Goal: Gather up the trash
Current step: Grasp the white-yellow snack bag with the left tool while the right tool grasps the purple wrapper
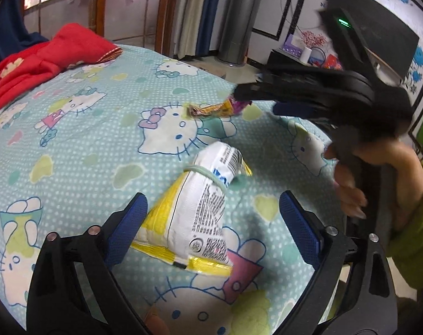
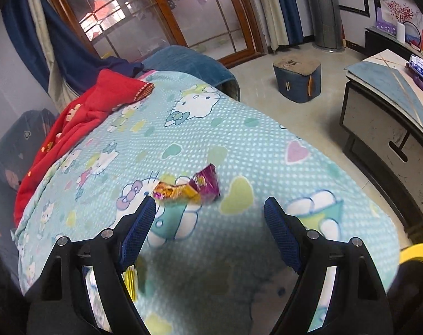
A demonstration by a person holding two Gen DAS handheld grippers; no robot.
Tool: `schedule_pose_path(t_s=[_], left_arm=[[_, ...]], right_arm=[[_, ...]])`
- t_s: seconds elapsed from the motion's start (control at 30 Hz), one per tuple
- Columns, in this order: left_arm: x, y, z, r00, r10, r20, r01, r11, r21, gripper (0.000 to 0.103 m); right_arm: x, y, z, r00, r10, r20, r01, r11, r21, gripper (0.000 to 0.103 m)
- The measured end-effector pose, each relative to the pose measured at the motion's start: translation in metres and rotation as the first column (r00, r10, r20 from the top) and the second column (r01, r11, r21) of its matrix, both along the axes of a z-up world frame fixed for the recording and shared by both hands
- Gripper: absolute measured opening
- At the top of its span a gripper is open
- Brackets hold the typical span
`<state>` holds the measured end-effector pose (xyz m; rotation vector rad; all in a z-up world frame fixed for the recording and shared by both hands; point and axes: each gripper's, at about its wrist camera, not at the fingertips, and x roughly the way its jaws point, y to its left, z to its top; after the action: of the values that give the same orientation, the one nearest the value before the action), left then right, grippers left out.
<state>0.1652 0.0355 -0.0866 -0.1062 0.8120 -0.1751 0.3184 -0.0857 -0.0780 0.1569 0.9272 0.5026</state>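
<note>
A white and yellow snack bag (image 1: 194,209) with a green band around its neck lies on the Hello Kitty bedsheet (image 1: 99,139). My left gripper (image 1: 212,206) is open, its blue pads either side of the bag, just above it. A small purple and yellow candy wrapper (image 1: 211,109) lies farther back; it also shows in the right wrist view (image 2: 191,188). My right gripper (image 2: 210,209) is open and empty, hovering just short of the wrapper. In the left wrist view the right gripper (image 1: 323,95) comes in blurred from the right, its tip over the wrapper.
A red quilt (image 1: 41,61) (image 2: 83,117) lies at the bed's far left. Past the bed's right edge are a tiled floor, a blue stool (image 2: 297,81) and a low TV cabinet (image 2: 384,117). A yellow tape roll (image 2: 417,256) shows at lower right.
</note>
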Motion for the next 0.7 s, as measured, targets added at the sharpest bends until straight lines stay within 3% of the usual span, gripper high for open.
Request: schedule_pose_path(t_s=[0.17, 0.33, 0.47, 0.7], left_arm=[[-0.001, -0.011, 0.0, 1.0, -0.019, -0.004, 0.019, 0.999, 0.05, 0.072], [-0.001, -0.006, -0.002, 1.0, 0.003, -0.024, -0.002, 1.0, 0.029, 0.061], [0.001, 0.003, -0.003, 0.999, 0.03, -0.035, -0.03, 1.0, -0.002, 0.048], [-0.001, 0.003, -0.001, 0.999, 0.027, -0.024, -0.028, 1.0, -0.014, 0.042]], right_arm=[[0.015, 0.007, -0.01, 0.999, -0.016, -0.036, 0.017, 1.0, 0.022, 0.064], [0.017, 0.007, -0.019, 0.997, 0.0, -0.071, 0.004, 0.998, 0.062, 0.032], [0.002, 0.003, -0.017, 0.999, 0.02, -0.051, -0.017, 0.998, 0.053, 0.029], [-0.026, -0.021, -0.014, 1.0, 0.012, -0.022, -0.012, 0.999, 0.039, 0.029]])
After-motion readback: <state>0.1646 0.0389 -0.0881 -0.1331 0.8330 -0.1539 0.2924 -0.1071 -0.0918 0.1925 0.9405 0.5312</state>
